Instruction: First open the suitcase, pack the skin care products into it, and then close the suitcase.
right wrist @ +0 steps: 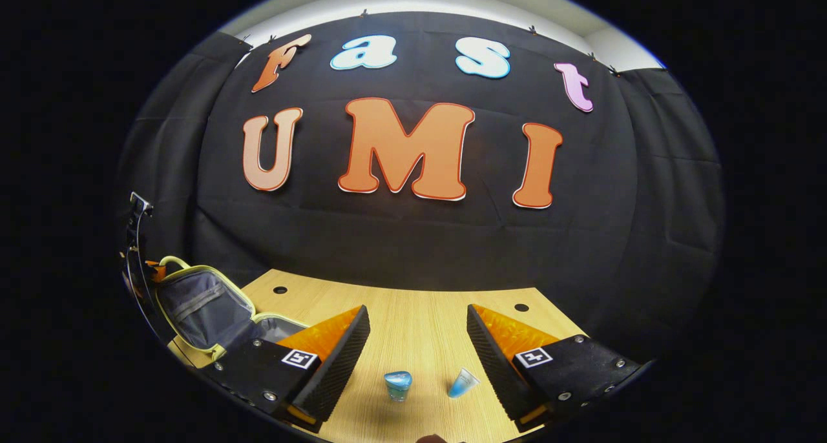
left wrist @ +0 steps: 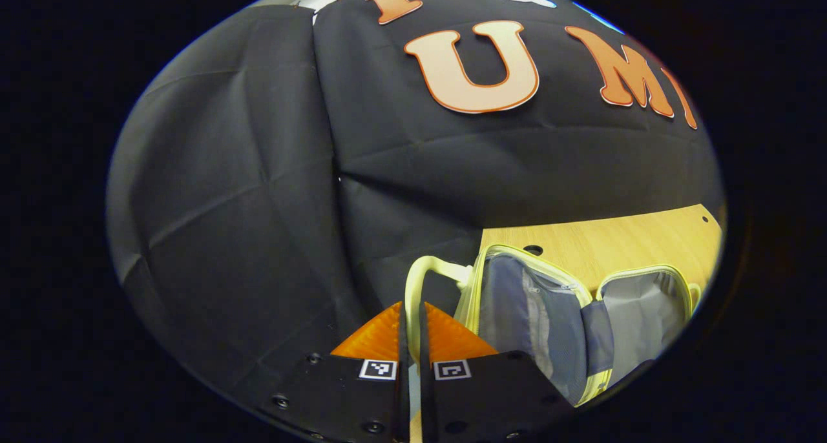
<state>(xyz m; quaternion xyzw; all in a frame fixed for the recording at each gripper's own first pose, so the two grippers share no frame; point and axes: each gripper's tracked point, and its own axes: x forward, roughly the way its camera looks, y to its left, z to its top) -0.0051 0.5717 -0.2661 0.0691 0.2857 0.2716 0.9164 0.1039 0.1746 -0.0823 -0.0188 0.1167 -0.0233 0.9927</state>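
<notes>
Left gripper clamps the cream handle of the opened suitcase at five o'clock; right gripper spread wide over two blue skin care products at six o'clock on the table

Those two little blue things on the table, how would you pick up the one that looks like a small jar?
Take the small blue jar by its sides, coming straight down from above. It stands upright on the wooden table, and the right hand-held gripper is open wider than the jar. The other blue container lies tilted close by, so probably close along the line that keeps clear of it.
</notes>
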